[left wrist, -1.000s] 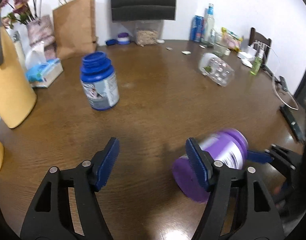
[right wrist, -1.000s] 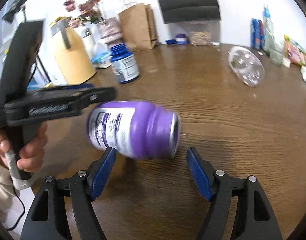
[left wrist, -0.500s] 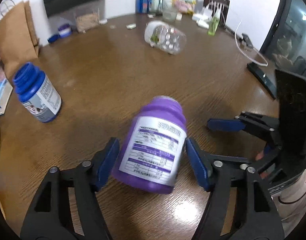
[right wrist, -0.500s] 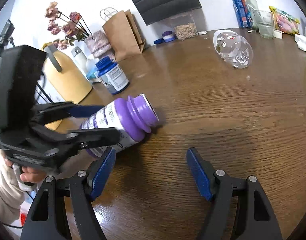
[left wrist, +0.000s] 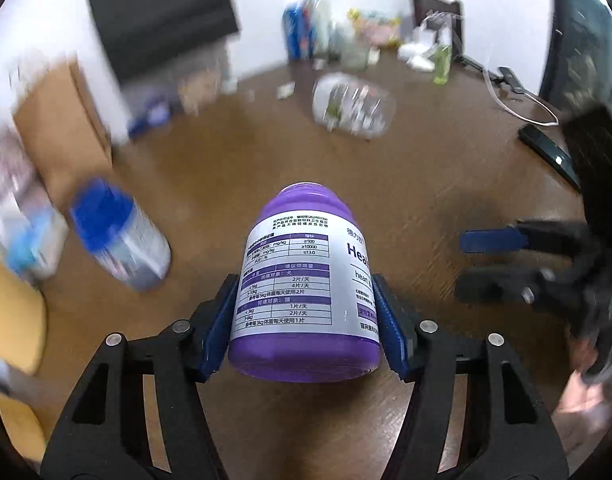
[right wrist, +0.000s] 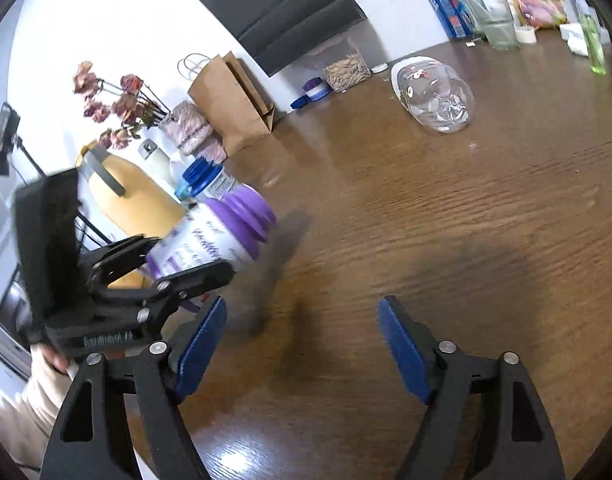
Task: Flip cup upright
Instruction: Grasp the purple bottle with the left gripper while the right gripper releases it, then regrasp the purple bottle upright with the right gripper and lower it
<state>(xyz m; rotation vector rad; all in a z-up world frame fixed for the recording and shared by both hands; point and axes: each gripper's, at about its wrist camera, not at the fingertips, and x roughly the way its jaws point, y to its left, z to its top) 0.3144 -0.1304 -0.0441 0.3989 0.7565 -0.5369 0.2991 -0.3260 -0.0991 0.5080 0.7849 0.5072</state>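
Bottle [left wrist: 306, 292], purple, was clamped low on its labelled body between both pads of the left gripper [left wrist: 306, 320], raised off the table [left wrist: 445, 184] near the left edge, neck pointing up and away; a grip near the base probably left the bottom free to set down flat. Right gripper [right wrist: 302, 344] hung spread wide and empty over bare wood, well apart from the bottle, seemingly clear of the turn.
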